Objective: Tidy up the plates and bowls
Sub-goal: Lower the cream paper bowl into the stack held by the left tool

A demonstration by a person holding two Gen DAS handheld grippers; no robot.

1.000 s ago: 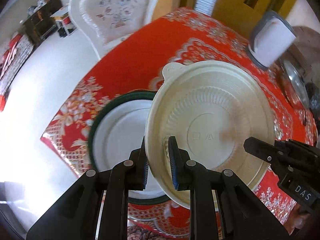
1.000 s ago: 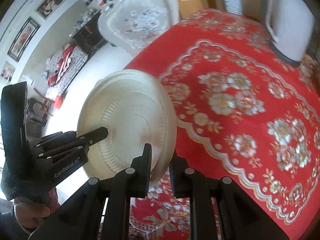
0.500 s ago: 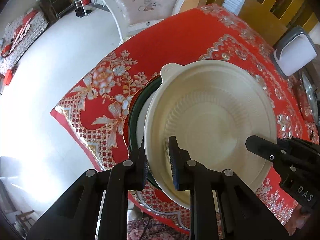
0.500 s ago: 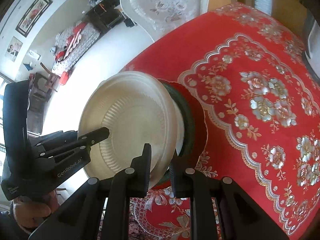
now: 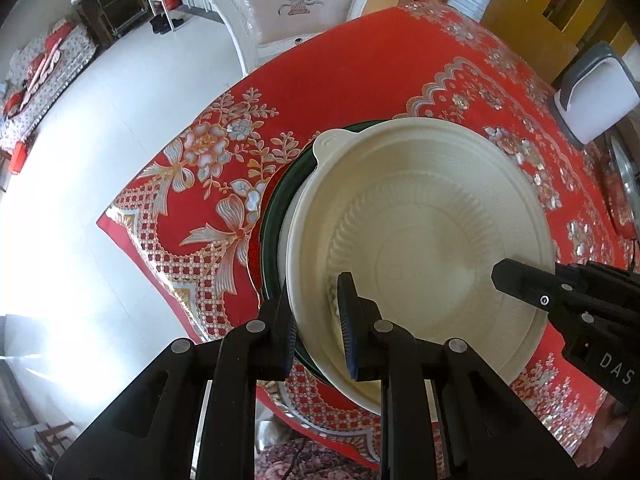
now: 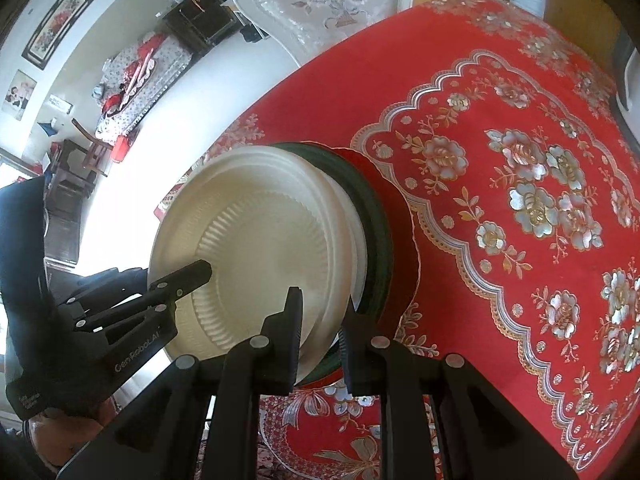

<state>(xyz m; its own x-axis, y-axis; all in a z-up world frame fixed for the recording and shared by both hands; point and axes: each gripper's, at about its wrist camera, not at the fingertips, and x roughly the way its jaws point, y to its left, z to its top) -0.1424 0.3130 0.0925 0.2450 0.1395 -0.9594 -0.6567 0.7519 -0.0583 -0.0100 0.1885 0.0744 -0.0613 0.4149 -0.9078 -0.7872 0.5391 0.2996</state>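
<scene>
Left wrist view: your left hand-held gripper (image 5: 314, 320) is clenched on the cream bowl's (image 5: 420, 240) near rim, and your right hand-held gripper (image 6: 320, 320) clamps the opposite edge. Two grips keep it level, I'd say. The bowl sits just ahead of both, over the green plate (image 5: 276, 208) on the table (image 5: 360, 68), looking ready to nest there.
</scene>
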